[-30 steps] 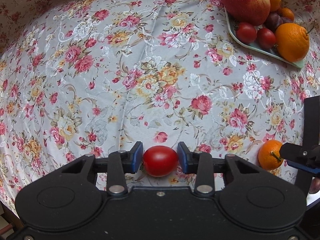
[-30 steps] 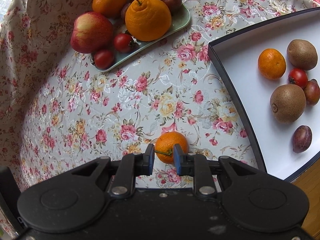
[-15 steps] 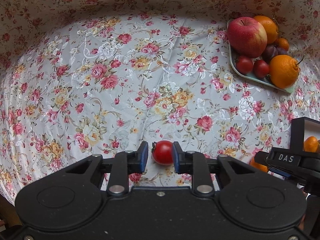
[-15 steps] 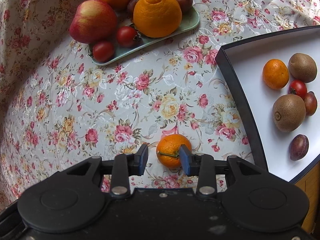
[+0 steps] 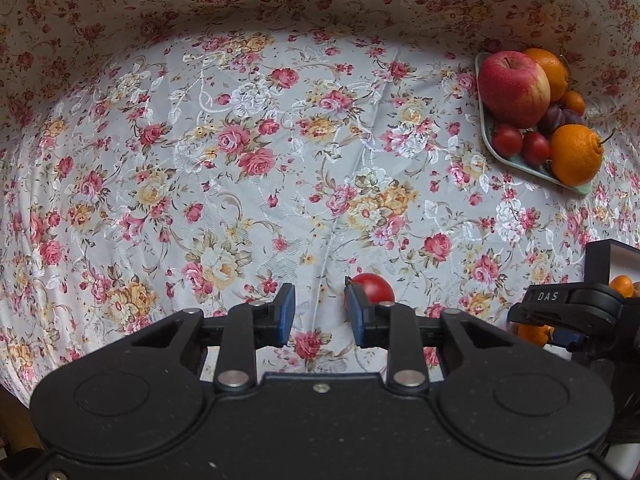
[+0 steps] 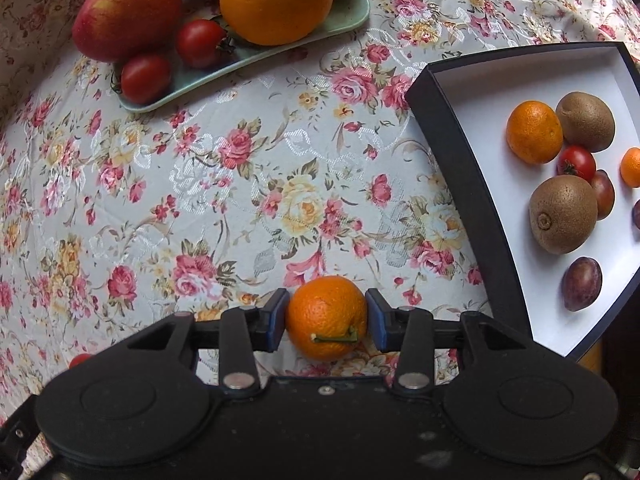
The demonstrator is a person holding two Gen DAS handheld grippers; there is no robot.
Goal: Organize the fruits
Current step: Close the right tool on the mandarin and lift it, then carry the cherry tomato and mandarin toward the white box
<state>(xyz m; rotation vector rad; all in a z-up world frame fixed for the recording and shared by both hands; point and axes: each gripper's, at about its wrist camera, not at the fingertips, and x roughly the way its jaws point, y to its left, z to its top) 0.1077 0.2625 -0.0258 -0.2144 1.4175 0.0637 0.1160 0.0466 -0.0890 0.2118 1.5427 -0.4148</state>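
Observation:
In the left wrist view a small red tomato (image 5: 372,287) lies on the floral tablecloth just beyond my right fingertip. My left gripper (image 5: 320,314) is open and empty, raised above the cloth. In the right wrist view a small orange with a green stem (image 6: 327,317) sits between the blue pads of my right gripper (image 6: 327,320); the pads are at its sides and seem to touch it. The right gripper also shows in the left wrist view (image 5: 568,312) at the right edge. The tomato peeks in at the lower left of the right wrist view (image 6: 80,359).
A pale green plate (image 6: 352,16) at the back holds an apple (image 6: 126,8), a big orange (image 6: 276,0), two tomatoes and darker fruit. A black-walled white box (image 6: 452,148) on the right holds kiwis, oranges, a tomato and plums.
My left gripper opened, let go of the tomato, and lifted back; the tomato now lies on the cloth. My right gripper opened wider and moved down around the small orange.

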